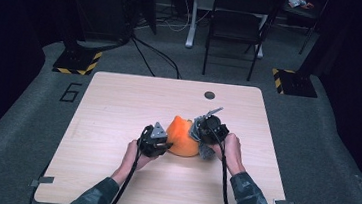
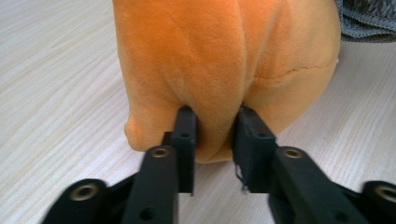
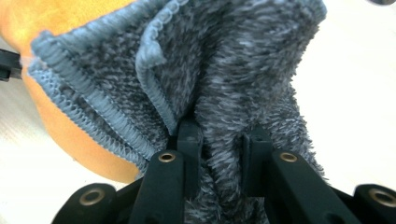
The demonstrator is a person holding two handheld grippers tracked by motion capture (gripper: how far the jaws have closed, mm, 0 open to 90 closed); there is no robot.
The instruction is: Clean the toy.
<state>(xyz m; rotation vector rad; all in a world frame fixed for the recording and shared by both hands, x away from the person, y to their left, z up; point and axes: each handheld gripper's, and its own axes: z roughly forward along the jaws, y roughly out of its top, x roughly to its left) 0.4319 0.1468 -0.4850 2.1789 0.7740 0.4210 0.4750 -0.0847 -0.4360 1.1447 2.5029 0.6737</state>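
The high view shows a wooden table (image 1: 119,101) with an orange plush thing (image 1: 181,136) lying near its middle, between the two grippers, and it is too small there to tell how the jaws stand. The left gripper (image 1: 164,147) touches the plush from the left side, and the right gripper (image 1: 204,143) sits against its right side, where a grey cloth (image 1: 206,151) hangs. The left gripper view makes the grip clear: the left gripper (image 2: 214,128) has its two black jaws clenched on a fold of the orange plush thing (image 2: 224,60), which is squeezed between the pads, and the plush rests on the table (image 2: 56,84). A corner of the grey cloth (image 2: 369,18) appears at the top right edge, cut off. In the right gripper view the right gripper (image 3: 223,140) is pinching a fold of the grey cloth (image 3: 224,70), a fuzzy knit with a stitched hem. The orange plush thing (image 3: 60,126) is behind the cloth, mostly hidden. What kind of plush it is I cannot tell, because every view cuts off or covers a part of it.
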